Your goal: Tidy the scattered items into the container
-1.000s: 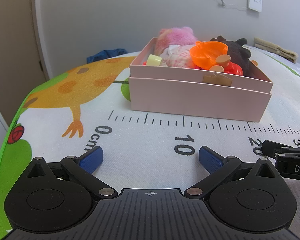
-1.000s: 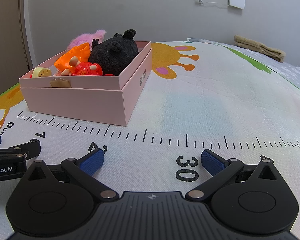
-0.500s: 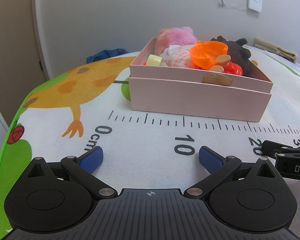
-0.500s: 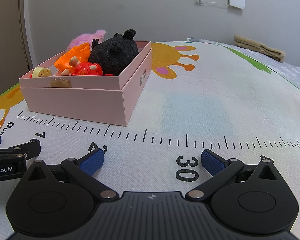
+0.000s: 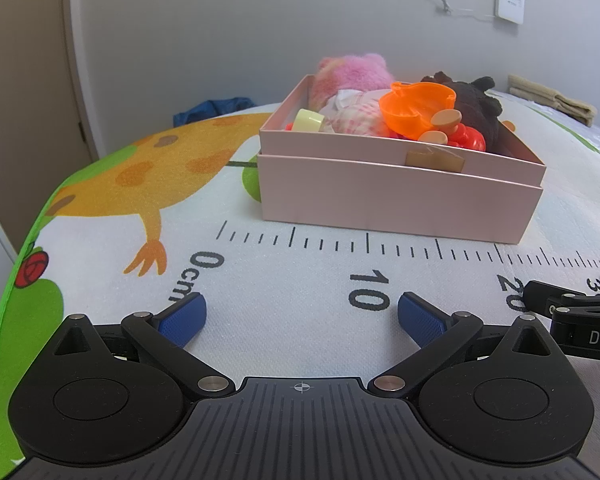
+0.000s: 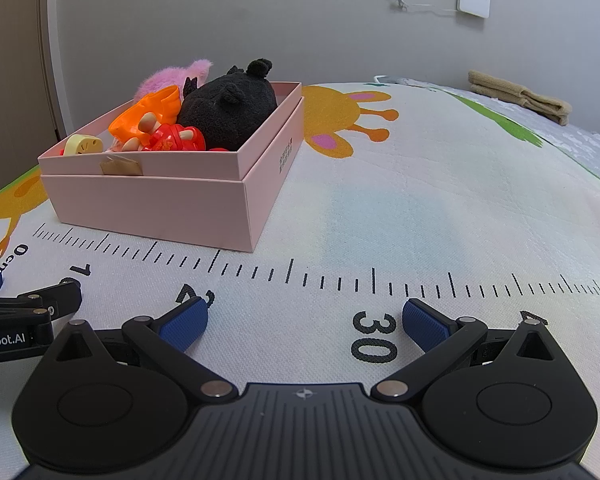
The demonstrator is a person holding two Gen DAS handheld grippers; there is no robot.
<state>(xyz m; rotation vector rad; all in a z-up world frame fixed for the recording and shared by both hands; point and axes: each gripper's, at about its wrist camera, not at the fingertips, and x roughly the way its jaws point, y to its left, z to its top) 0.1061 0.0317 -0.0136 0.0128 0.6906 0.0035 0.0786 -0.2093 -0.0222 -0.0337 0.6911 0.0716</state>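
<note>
Printed mat [image 6: 420, 200], blue cloth [image 5: 214, 107] perhaps, left view only, tongs agape.

The box [image 5: 396, 204] looks like matt pink card, smooth-sided. The mat [image 6: 420, 208] is printed cloth with a fine woven grain. The black plush [image 6: 228, 116] and pink plush [image 5: 356, 70] are fuzzy; the orange bowl [image 5: 416, 108] is glossy, perhaps translucent plastic. Gripper pads [image 6: 182, 326] are dimpled blue rubber, seemingly, on matt black plastic with metal pins.

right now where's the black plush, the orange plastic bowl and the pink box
black plush [image 6: 230, 114]: right wrist view, middle of its round body
orange plastic bowl [image 5: 414, 110]: left wrist view, inside of its cup
pink box [image 6: 152, 206]: right wrist view, near front wall
</note>
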